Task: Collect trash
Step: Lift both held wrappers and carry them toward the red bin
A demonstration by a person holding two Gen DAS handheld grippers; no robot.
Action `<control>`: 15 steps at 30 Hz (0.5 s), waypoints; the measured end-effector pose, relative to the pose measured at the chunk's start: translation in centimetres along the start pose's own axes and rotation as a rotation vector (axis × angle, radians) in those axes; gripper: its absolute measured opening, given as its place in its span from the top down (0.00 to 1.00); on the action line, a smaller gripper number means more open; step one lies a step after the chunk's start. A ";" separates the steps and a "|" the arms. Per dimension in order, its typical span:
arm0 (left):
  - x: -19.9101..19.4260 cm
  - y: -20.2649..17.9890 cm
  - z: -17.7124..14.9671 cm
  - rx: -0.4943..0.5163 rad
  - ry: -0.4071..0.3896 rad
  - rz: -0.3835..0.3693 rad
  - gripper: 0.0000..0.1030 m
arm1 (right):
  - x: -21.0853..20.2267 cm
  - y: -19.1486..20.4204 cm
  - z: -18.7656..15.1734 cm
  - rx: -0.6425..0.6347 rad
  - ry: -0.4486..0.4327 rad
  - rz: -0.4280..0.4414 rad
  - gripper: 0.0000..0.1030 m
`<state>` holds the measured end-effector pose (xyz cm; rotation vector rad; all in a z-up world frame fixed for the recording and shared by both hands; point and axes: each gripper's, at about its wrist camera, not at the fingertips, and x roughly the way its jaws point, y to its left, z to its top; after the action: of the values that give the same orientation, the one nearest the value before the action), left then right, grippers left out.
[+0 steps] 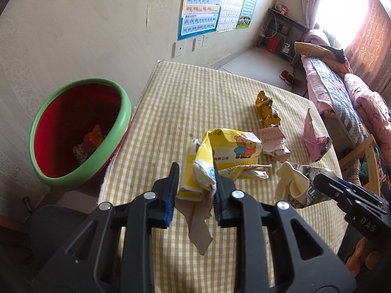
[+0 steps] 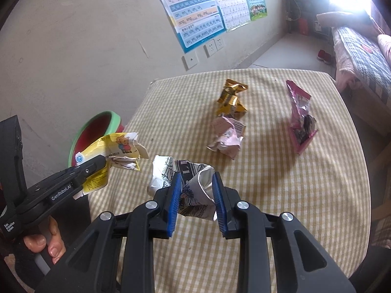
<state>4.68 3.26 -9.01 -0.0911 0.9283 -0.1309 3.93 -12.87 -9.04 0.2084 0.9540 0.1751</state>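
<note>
While the left gripper [image 1: 195, 190] clamps the yellow wrapper [image 1: 220, 156] right of the bin [image 1: 80, 131] | right gripper [image 2: 196, 200] pinches the crumpled cup [image 2: 193, 185] above the near table [image 2: 268, 171] | gold wrapper [image 2: 231, 97], pink packets far.

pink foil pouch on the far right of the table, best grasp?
Take the pink foil pouch across its narrow upper end, which tilts up off the checked tablecloth. Come from above with the right hand-held gripper, once it drops the crumpled paper cup.
</note>
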 end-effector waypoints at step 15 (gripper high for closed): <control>-1.2 2.6 0.4 -0.057 -0.044 0.021 0.76 | 0.5 3.7 1.4 -0.085 -0.001 0.018 0.75</control>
<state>4.52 6.00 -8.18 -0.1367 0.8894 -0.0828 5.19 -9.29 -7.70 0.1387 0.9417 0.2313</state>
